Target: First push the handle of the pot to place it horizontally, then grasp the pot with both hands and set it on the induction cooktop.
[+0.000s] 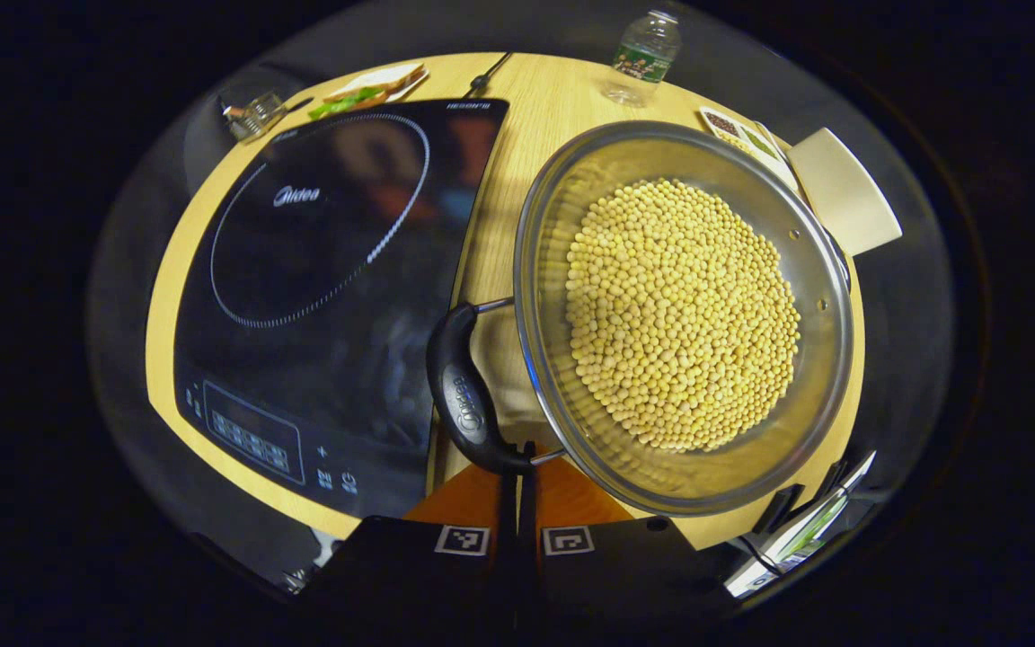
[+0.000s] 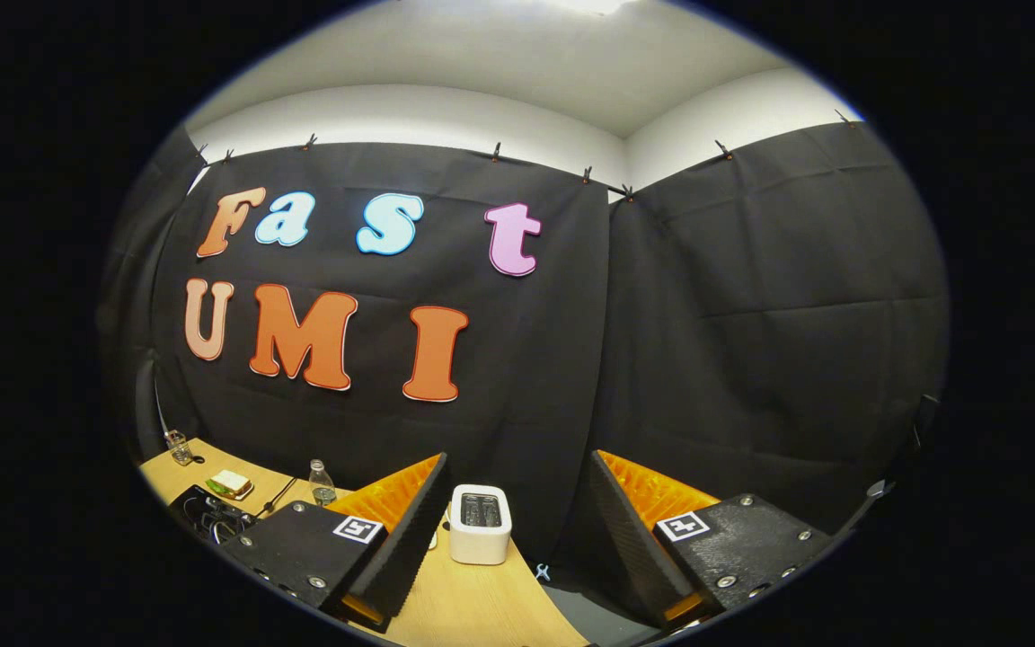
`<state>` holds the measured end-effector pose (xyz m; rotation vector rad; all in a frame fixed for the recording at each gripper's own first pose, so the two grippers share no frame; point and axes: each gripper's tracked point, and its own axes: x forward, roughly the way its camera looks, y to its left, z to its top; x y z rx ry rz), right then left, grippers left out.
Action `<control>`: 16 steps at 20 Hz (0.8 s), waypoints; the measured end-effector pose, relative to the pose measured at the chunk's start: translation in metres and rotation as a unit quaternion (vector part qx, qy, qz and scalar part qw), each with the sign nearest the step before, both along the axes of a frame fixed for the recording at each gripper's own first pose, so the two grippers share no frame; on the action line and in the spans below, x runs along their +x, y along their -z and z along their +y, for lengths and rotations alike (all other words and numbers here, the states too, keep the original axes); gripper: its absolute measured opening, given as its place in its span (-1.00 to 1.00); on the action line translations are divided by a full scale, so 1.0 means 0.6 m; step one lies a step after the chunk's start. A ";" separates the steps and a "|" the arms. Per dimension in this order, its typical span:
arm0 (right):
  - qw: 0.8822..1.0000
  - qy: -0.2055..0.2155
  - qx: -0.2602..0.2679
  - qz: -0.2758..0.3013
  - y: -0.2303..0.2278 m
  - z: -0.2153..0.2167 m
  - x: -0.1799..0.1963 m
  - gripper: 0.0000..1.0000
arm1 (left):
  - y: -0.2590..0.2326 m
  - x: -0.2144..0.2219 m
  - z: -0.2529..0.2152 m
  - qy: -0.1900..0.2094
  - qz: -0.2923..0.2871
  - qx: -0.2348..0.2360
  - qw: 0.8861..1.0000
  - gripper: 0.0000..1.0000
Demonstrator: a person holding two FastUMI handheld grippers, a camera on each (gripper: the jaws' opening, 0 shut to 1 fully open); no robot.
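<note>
In the left gripper view, a steel pot full of yellow beans sits on the wooden table, right of the black induction cooktop. The pot's black side handle curves along its left rim, facing the cooktop. My left gripper points down at the handle's near end with its fingers shut together, tips touching that end. A second handle shows faintly on the pot's right rim. In the right gripper view, my right gripper stands open and level, facing the wall, with nothing between its fingers.
Behind the cooktop are a sandwich on a plate, a small glass jar and a cable. A water bottle stands at the far edge. Cards and a white toaster are right of the pot.
</note>
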<state>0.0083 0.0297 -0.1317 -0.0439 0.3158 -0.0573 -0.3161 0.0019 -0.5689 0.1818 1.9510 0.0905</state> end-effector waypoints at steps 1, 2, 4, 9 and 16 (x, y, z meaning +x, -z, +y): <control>1.000 0.000 -0.001 0.003 0.002 0.002 0.001 0.90 | 0.001 0.013 0.002 0.017 -0.008 0.000 1.000 -0.84; 1.000 0.000 -0.001 0.006 0.005 0.004 0.001 0.90 | 0.003 0.025 0.005 0.030 -0.015 0.000 0.999 -0.87; 1.000 -0.001 0.001 0.013 0.014 0.008 -0.002 0.91 | 0.015 0.046 0.008 0.061 -0.030 -0.001 0.998 -0.84; 1.000 -0.007 -0.003 0.030 0.033 0.023 0.006 0.90 | 0.056 0.091 0.017 0.122 -0.064 -0.020 0.990 -0.84; 0.997 -0.033 0.005 0.072 0.085 0.070 0.010 0.91 | 0.065 0.182 0.047 0.158 -0.096 -0.075 0.980 -0.84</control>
